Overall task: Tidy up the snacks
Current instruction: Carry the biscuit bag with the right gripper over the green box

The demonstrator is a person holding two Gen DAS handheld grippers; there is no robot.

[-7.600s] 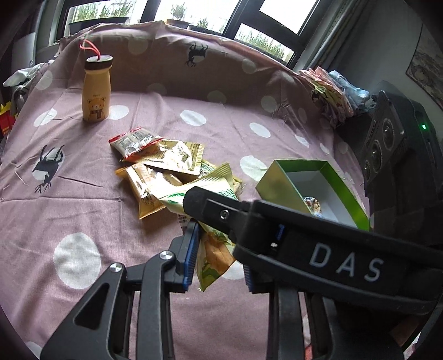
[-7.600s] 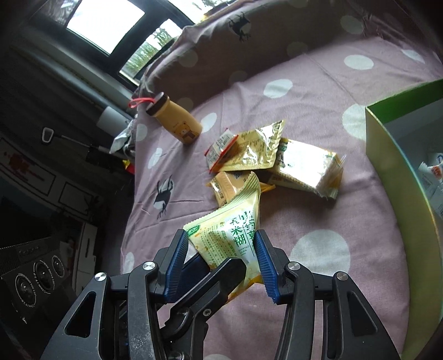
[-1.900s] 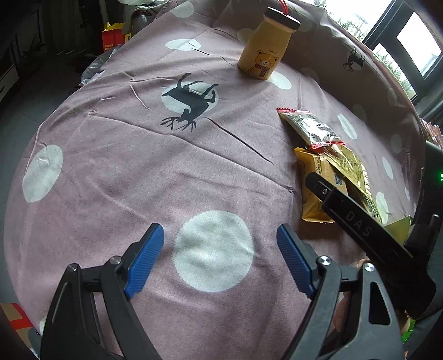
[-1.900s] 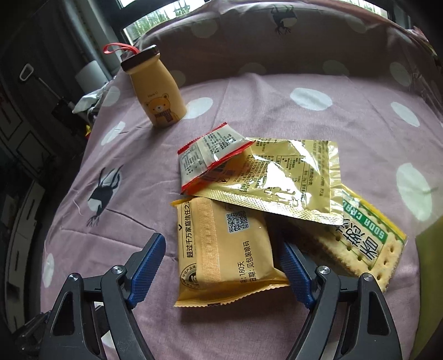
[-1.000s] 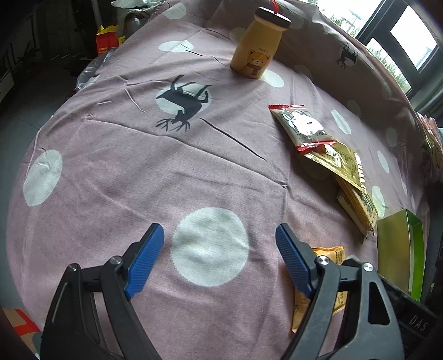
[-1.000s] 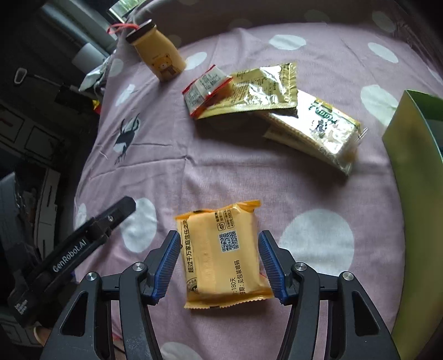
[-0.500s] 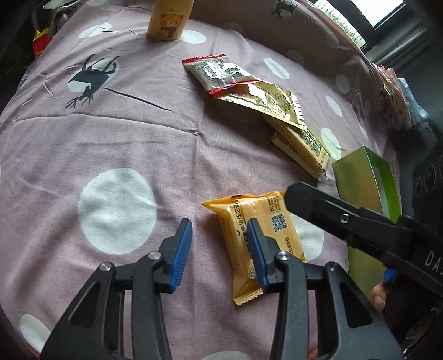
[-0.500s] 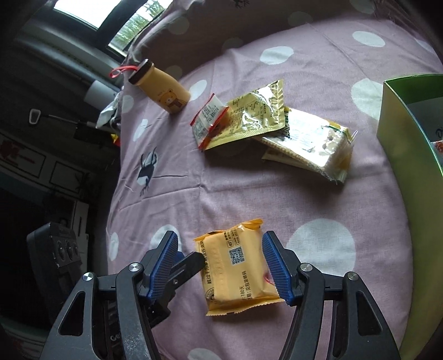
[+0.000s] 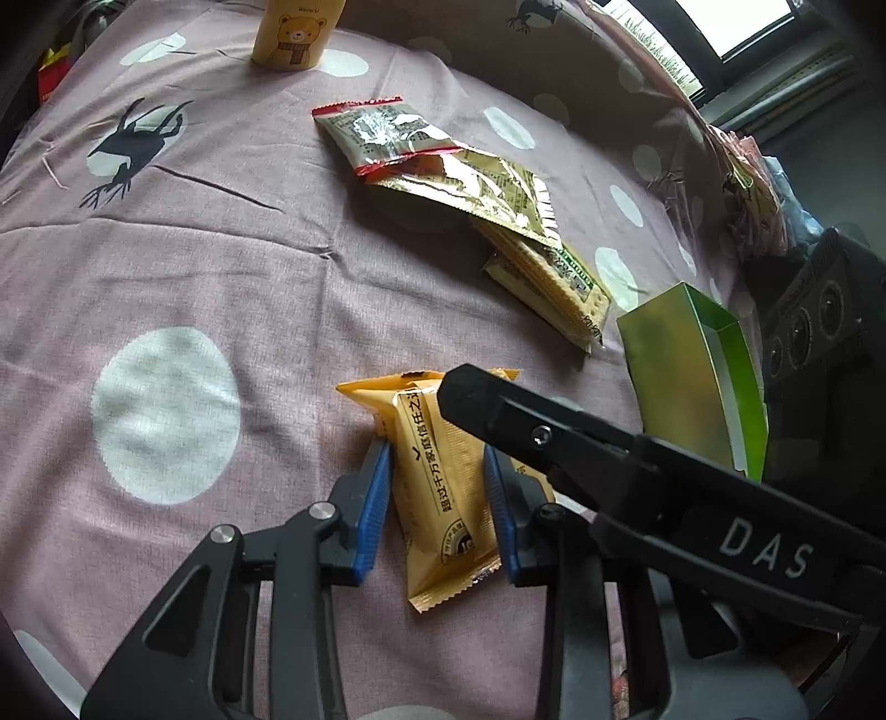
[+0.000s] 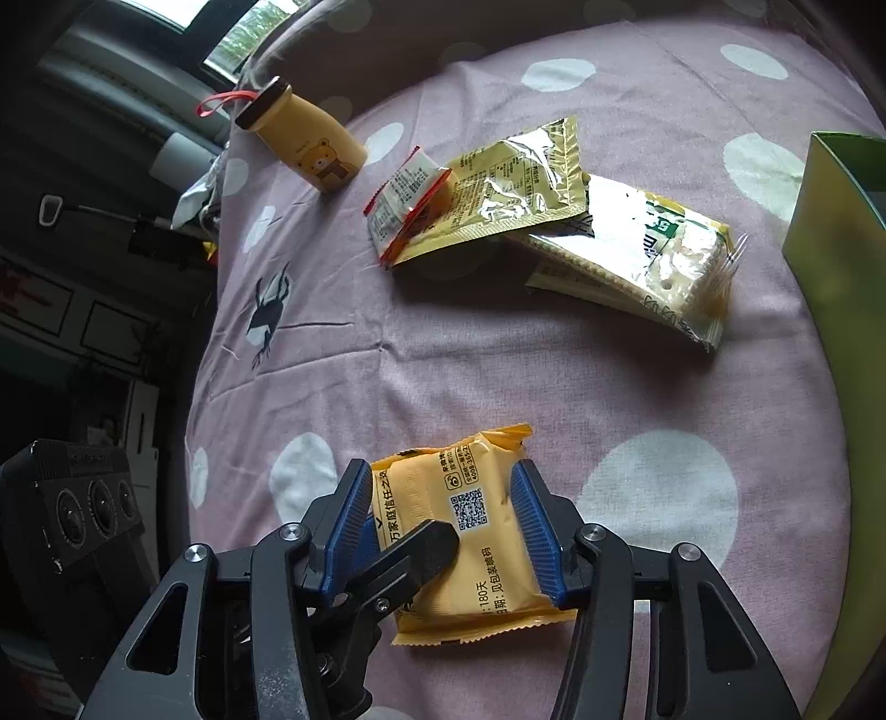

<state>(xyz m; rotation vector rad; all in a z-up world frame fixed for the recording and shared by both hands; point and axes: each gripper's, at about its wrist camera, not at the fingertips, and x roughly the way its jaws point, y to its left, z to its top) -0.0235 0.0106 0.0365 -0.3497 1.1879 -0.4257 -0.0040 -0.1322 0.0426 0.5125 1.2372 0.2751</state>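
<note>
An orange snack packet (image 9: pixel 443 487) (image 10: pixel 459 531) sits between the blue pads of both grippers, just above the dotted cloth. My left gripper (image 9: pixel 437 498) is closing, its pads touching the packet's two sides. My right gripper (image 10: pixel 443 531) is closing too, pads pressed on the packet's long edges. One right finger (image 9: pixel 554 437) crosses the left wrist view; a left finger (image 10: pixel 421 548) lies over the packet. A green open box (image 9: pixel 686 376) (image 10: pixel 825 232) stands to the right. A red-edged packet (image 9: pixel 376 133), a gold packet (image 9: pixel 476 183) and a cracker packet (image 9: pixel 554 277) overlap farther off.
A yellow bear bottle (image 9: pixel 293 33) (image 10: pixel 310 144) stands at the far side of the cloth. A black device with round knobs (image 9: pixel 819 343) sits past the green box. More wrapped packets (image 9: pixel 753 194) are heaped at the far right edge.
My left gripper swung from the bare cloth over to the orange packet and narrowed its jaws from wide to around it. The right gripper kept the packet almost still.
</note>
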